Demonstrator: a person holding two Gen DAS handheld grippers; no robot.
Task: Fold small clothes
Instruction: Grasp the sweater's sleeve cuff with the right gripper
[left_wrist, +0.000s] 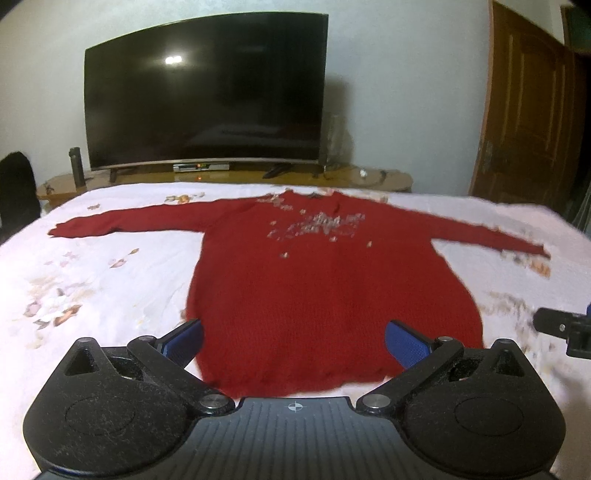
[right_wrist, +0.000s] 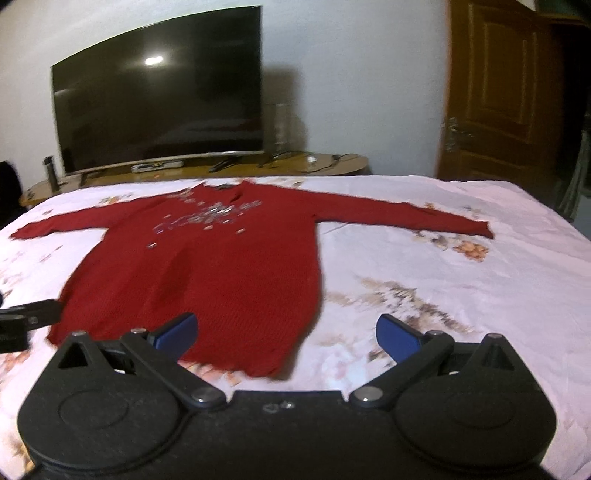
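Both claws gape empty at six o'clock of the flat red knit sweater (left_wrist: 325, 295); a shallow pinch could bunch its hem

Indoor light is falling from overhead, moderately dim, and both views are showing a warm, slightly washed tone. A ceiling lamp is reflecting as a small white glare spot on the dark television screen (left_wrist: 207, 92), upper left of centre in both views. The television is casting a soft shadow on the wall to its right. The white floral bedsheet (left_wrist: 110, 273) is glowing pale pink and losing detail toward the bed's near edge. Motion blur is smearing the red sweater (left_wrist: 325, 280), its sequins and its hem, and the sheet's pattern at the right side. Fisheye distortion is bowing the television and the door (left_wrist: 524, 110), and the corners are darkening.
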